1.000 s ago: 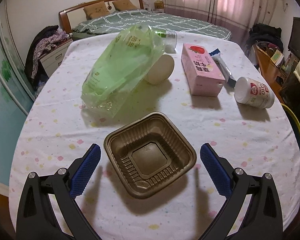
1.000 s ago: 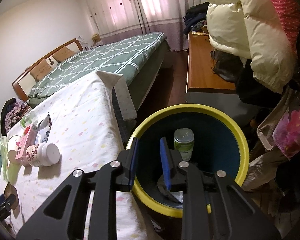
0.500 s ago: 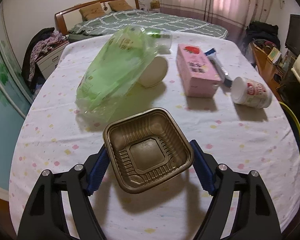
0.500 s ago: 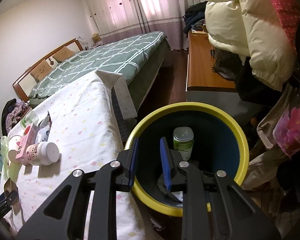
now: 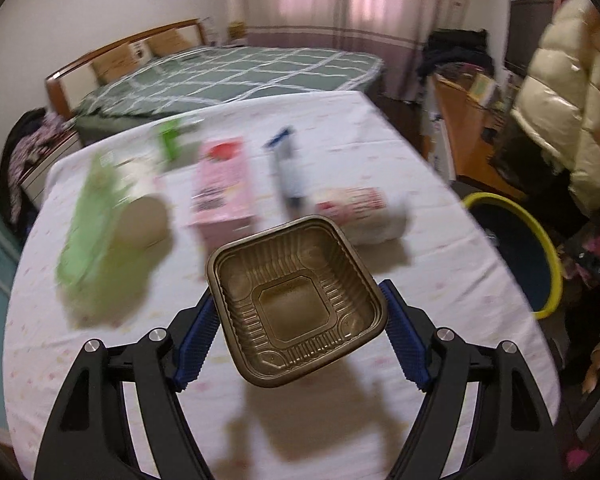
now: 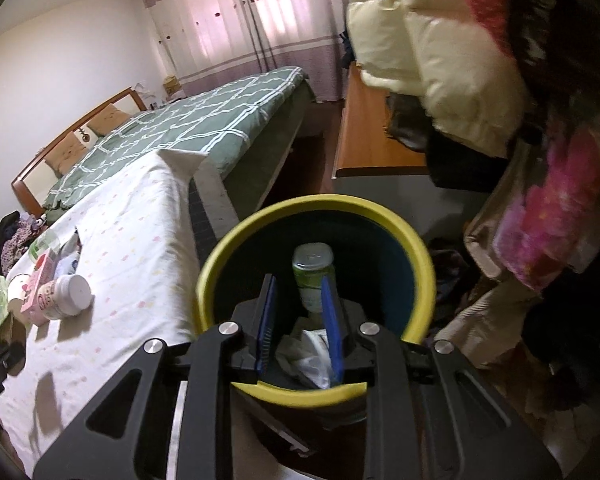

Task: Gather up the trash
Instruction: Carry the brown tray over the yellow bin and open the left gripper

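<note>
My left gripper (image 5: 296, 294) is shut on a brown plastic food tray (image 5: 292, 312), one blue pad on each side, and holds it above the spotted tablecloth (image 5: 440, 280). In the right wrist view the same tray (image 6: 10, 336) shows at the far left edge. A yellow-rimmed bin (image 5: 553, 264) stands off the table's right end. My right gripper (image 6: 297, 280) hangs over that bin (image 6: 420, 256) with its jaws opening and nothing between them. Inside the bin lie a green-labelled bottle (image 6: 312, 260) and crumpled white wrapping (image 6: 308, 356).
Blurred on the table lie a green plastic bag (image 5: 96, 220), a paper cup (image 5: 144, 220), a pink carton (image 5: 224, 184), a blue-white tube (image 5: 288, 172) and a white bottle (image 5: 364, 212). A bed stands beyond; a wooden cabinet and hanging coats crowd the right side.
The left jaws closed on the brown tray, lifted it off the cloth and swung it right, bringing the bin into view. The right gripper shifted over the bin and its jaws widened slightly.
</note>
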Demonstrator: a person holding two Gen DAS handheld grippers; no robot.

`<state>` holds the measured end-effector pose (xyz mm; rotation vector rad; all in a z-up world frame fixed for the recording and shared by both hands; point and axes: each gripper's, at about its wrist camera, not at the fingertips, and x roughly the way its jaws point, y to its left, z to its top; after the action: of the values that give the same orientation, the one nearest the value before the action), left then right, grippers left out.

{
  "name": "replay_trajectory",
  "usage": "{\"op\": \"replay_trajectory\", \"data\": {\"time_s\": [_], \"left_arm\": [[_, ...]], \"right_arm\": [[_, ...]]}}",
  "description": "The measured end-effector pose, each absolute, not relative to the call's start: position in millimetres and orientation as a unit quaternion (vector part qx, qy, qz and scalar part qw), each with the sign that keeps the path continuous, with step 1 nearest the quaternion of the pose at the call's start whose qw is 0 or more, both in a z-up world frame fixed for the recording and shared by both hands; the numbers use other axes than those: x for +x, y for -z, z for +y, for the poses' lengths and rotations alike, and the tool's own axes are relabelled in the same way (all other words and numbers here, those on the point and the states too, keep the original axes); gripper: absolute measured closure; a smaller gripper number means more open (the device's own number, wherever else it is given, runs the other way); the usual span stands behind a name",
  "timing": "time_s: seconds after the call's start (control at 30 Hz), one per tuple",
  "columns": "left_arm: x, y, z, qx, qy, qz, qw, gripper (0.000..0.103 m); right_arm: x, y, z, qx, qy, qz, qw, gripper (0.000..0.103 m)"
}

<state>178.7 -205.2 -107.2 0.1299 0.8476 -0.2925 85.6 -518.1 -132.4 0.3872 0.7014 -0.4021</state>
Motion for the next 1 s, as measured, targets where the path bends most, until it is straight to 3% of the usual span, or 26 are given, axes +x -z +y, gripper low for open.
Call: {"op": "replay_trajectory", "data": {"time_s": [0.5, 0.83, 1.0], "left_arm": [[179, 97, -386, 0.132, 0.271, 0.4, 0.866, 0.026], [189, 124, -445, 0.148, 0.299, 0.423, 0.843, 0.026], [192, 134, -458, 0.152, 0.298, 0.429, 0.839, 0.017]], "right_arm": [[47, 130, -556, 0.195, 0.226, 0.33, 0.896, 0.077], [28, 127, -573, 0.2, 0.242, 0.323, 0.893, 0.073], [26, 127, -572, 0.2, 0.242, 0.323, 0.893, 0.072]]}}
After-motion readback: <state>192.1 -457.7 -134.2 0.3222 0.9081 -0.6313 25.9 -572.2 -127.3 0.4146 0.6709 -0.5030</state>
